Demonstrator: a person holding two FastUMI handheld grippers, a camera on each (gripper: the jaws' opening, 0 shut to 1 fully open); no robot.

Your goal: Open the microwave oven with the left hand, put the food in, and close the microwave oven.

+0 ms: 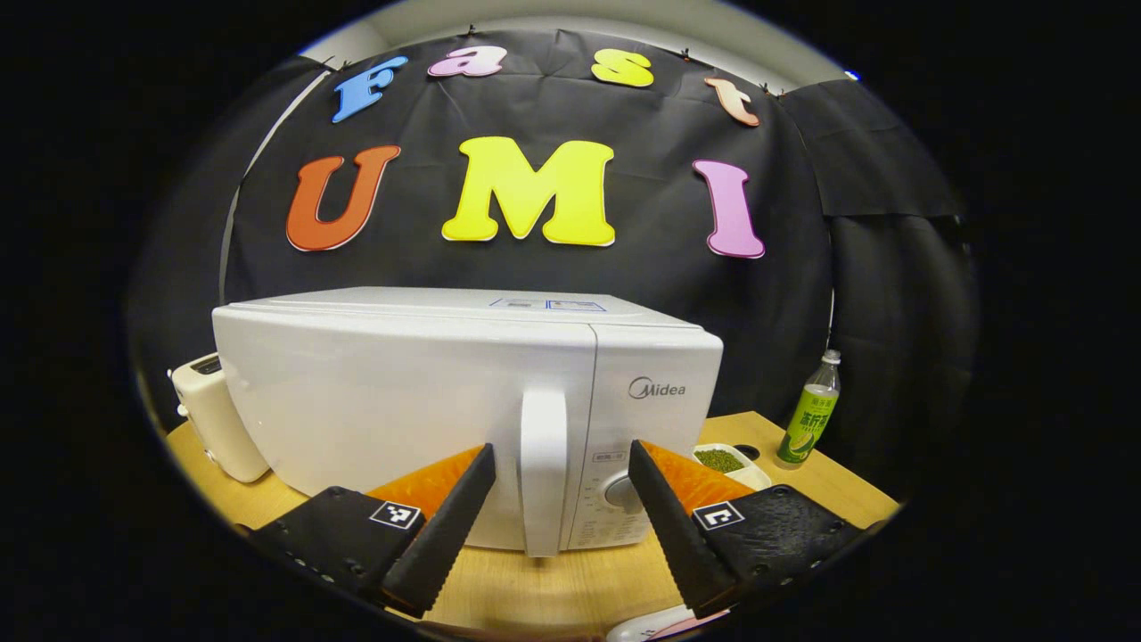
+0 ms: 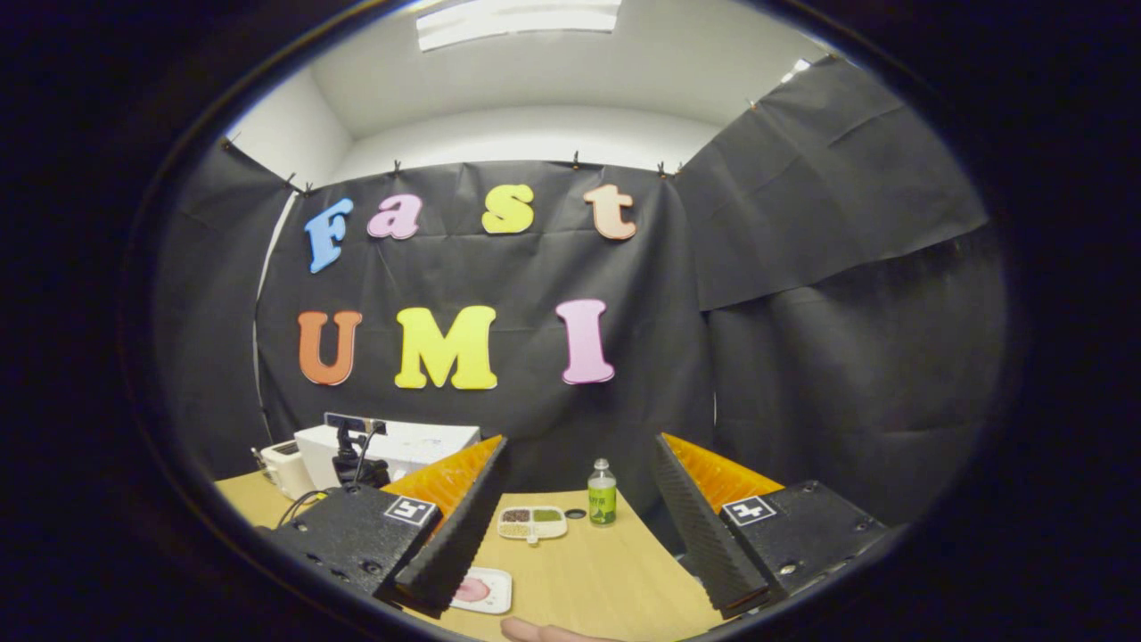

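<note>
The white microwave (image 1: 401, 401) stands on the wooden table (image 1: 553, 588) with its door closed. My left gripper (image 1: 562, 446) is open right in front of it, and the door's upright handle (image 1: 544, 473) shows between the two fingers; I cannot tell whether they touch it. In the right gripper view the microwave (image 2: 397, 443) sits far off at the left with the left gripper (image 2: 357, 459) before it. My right gripper (image 2: 579, 441) is open, held above the table with nothing between its fingers. A white plate with pink food (image 2: 481, 590) lies below its left finger.
A white toaster (image 1: 209, 419) stands left of the microwave. A compartment dish of beans (image 2: 532, 522) and a green-labelled bottle (image 2: 603, 493) stand at the table's far right corner. A plate's rim (image 1: 655, 624) shows at the near edge. A fingertip (image 2: 544, 631) shows at the bottom.
</note>
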